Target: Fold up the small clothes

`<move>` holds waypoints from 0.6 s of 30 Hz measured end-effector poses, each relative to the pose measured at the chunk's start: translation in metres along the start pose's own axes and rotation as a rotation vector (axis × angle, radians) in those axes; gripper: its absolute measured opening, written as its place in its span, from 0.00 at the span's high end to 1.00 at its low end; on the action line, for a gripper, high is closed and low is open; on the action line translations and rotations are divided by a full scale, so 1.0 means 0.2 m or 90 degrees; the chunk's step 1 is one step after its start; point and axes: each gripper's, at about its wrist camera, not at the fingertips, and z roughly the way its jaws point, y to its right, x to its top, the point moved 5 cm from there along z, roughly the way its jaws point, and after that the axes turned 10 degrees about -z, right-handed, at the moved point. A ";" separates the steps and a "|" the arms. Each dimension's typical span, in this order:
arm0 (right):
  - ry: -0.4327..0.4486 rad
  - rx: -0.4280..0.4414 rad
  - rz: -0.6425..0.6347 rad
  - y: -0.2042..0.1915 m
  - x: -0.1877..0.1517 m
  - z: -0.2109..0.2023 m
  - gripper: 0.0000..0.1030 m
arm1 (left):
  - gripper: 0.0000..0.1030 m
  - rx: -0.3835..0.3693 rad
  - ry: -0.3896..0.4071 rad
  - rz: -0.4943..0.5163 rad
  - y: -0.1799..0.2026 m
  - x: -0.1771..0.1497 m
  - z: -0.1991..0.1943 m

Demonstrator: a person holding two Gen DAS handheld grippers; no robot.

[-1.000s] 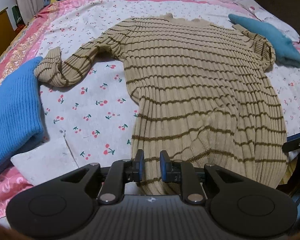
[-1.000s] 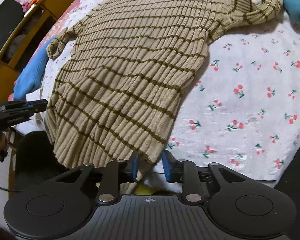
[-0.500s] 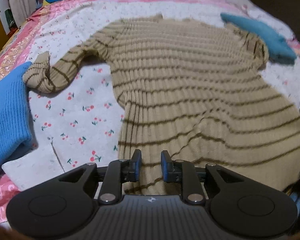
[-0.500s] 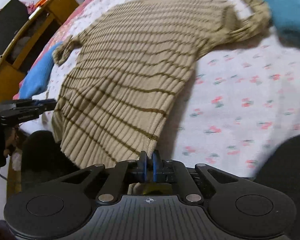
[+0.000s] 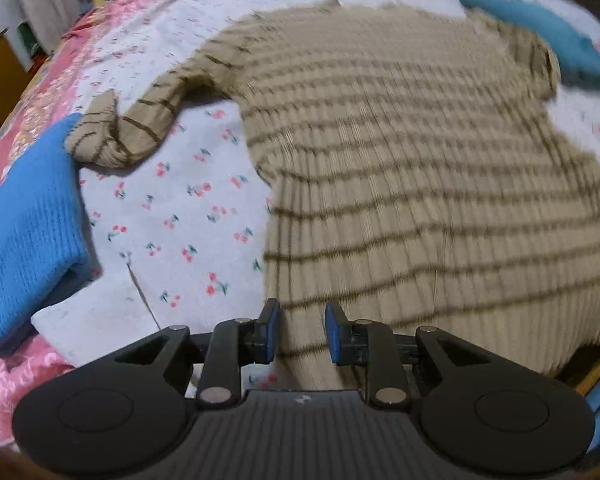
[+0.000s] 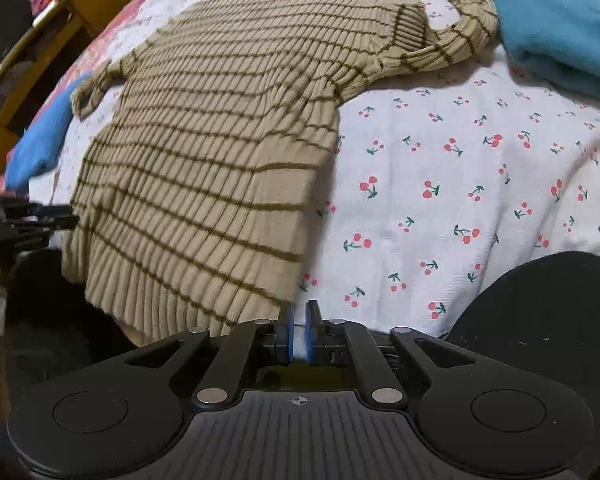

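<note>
Left wrist view, blurred: the striped sweater (image 5: 400,160) lies spread on the cherry-print bed sheet (image 5: 172,216), hem at the near bed edge; the left tool (image 5: 302,330) stands partly open, its jaws just widened, hem corner between the pads but seemingly unpinched, so any pull may leave that corner behind and skew the fold. Right wrist view, sharper: the right tool (image 6: 298,334) is nearly shut, a narrow gap showing after reopening slightly, sweater corner just beside its left pad (image 6: 286,330), not clamped; only here are the bunched right sleeve (image 6: 456,46) against the teal garment (image 6: 556,24) and the wooden cabinet (image 6: 60,28) clear.
</note>
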 end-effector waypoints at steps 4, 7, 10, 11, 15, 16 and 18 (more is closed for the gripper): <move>0.030 -0.007 0.011 0.03 0.06 -0.05 0.88 | 0.70 -0.024 0.028 -0.011 0.03 0.07 -0.03; 0.067 -0.014 0.032 0.07 0.11 -0.06 0.84 | 0.70 -0.050 0.032 -0.018 0.09 0.09 0.00; 0.080 0.013 0.068 0.09 0.14 0.01 0.84 | 0.70 -0.050 0.020 -0.015 0.14 0.07 0.07; 0.084 0.022 0.068 0.08 0.13 0.04 0.84 | 0.70 -0.045 0.015 -0.015 0.14 0.04 0.10; 0.064 0.004 0.063 0.08 0.06 0.16 0.85 | 0.67 -0.058 0.028 -0.062 0.08 -0.02 0.10; 0.069 0.006 0.072 0.10 0.04 0.17 0.87 | 0.67 -0.061 0.027 -0.078 0.06 -0.02 0.10; 0.074 0.016 0.100 0.14 0.05 0.14 0.87 | 0.67 -0.058 0.028 -0.104 0.02 -0.03 0.08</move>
